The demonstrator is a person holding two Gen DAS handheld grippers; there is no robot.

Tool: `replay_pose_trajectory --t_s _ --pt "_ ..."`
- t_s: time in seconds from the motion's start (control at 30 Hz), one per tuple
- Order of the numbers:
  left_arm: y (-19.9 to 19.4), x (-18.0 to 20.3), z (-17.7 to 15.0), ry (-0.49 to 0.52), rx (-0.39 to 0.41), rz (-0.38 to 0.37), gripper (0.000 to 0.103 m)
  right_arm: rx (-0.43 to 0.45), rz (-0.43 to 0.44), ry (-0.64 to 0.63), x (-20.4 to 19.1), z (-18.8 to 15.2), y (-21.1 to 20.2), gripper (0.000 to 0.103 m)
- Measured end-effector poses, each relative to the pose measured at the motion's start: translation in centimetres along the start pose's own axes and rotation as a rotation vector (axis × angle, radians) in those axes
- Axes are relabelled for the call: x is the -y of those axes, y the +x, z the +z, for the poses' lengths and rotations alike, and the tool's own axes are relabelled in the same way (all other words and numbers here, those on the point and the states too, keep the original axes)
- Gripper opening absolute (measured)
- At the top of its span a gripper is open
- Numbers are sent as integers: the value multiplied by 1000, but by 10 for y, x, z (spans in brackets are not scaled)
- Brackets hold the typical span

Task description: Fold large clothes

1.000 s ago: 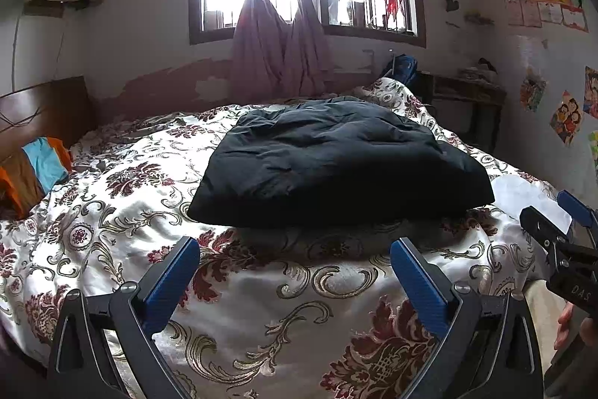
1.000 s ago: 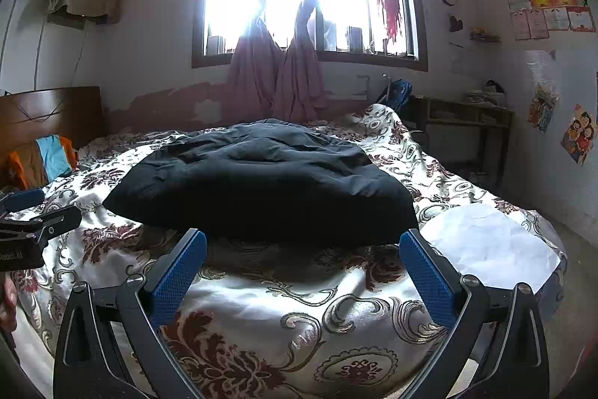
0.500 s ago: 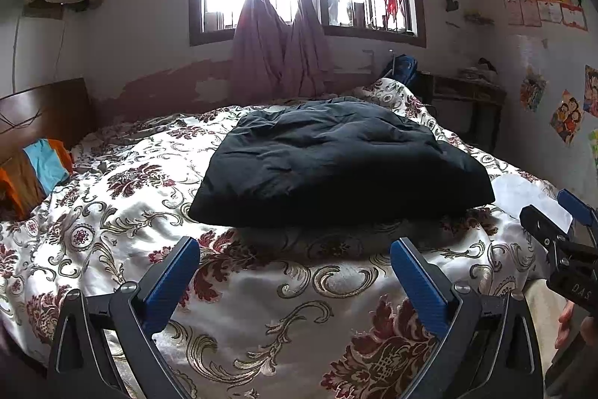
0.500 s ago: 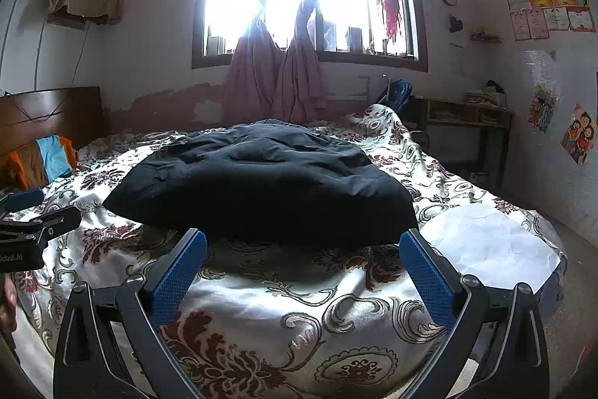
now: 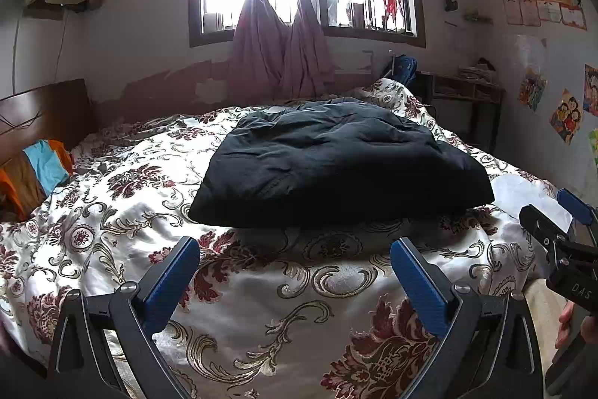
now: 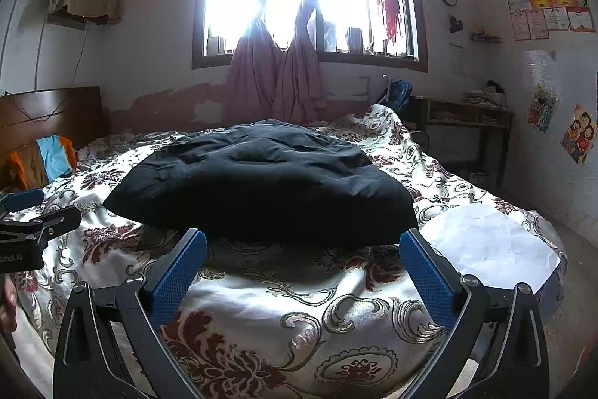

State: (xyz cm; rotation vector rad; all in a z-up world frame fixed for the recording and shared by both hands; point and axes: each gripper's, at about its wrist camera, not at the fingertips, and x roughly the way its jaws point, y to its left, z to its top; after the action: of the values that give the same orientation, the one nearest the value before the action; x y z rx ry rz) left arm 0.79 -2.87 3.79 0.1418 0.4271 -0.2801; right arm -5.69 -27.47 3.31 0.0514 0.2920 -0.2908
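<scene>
A large black padded garment [image 5: 336,163] lies folded into a thick rectangle on the floral bedspread [image 5: 261,287]; it also shows in the right wrist view [image 6: 261,189]. My left gripper [image 5: 295,268] is open and empty, held off the near bed edge, short of the garment. My right gripper [image 6: 302,264] is open and empty, also short of the garment's near edge. The right gripper shows at the right edge of the left wrist view [image 5: 560,242]. The left gripper shows at the left edge of the right wrist view [image 6: 33,223].
A white sheet patch [image 6: 493,245] shows at the bed's right corner. Orange and blue cloth [image 5: 33,174] lies by the wooden headboard [image 5: 45,114]. A window with tied pink curtains [image 5: 287,58] is behind. A desk [image 6: 459,129] stands at the right wall.
</scene>
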Motion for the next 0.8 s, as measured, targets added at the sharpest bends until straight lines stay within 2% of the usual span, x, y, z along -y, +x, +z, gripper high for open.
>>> replay_pose_trajectory --t_s 0.8 --pt "2 -2 -1 2 -6 -9 103 -3 2 1 -2 2 -2 101"
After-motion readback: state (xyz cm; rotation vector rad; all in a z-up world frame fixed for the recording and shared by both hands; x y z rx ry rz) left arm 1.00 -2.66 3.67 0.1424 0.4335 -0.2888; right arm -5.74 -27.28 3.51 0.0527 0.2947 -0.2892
